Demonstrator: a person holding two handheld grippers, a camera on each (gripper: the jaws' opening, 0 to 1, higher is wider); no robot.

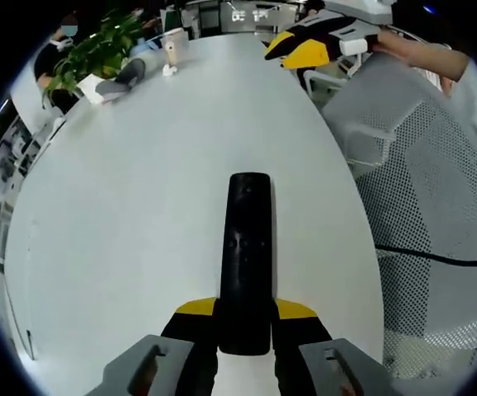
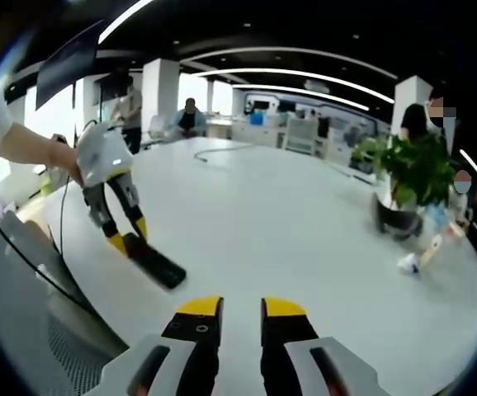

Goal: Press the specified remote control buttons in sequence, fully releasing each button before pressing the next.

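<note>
A long black remote control (image 1: 247, 256) lies along the left gripper view, pointing away over the white table (image 1: 139, 206). My left gripper (image 1: 247, 318) is shut on its near end, one yellow-tipped jaw on each side. In the right gripper view the same remote (image 2: 158, 262) slants down to the table from my left gripper (image 2: 125, 235), which a hand holds. My right gripper (image 2: 231, 312) hovers over the table with a narrow gap between its jaws and nothing in it, a little right of the remote. It also appears far off as my right gripper (image 1: 298, 49).
A potted plant (image 2: 416, 169) and small items (image 2: 412, 262) stand near the table's far edge; the plant (image 1: 98, 54) is also in the left gripper view. A grey mesh chair (image 1: 420, 214) with a black cable (image 1: 436, 257) stands beside the table. Several people sit in the background.
</note>
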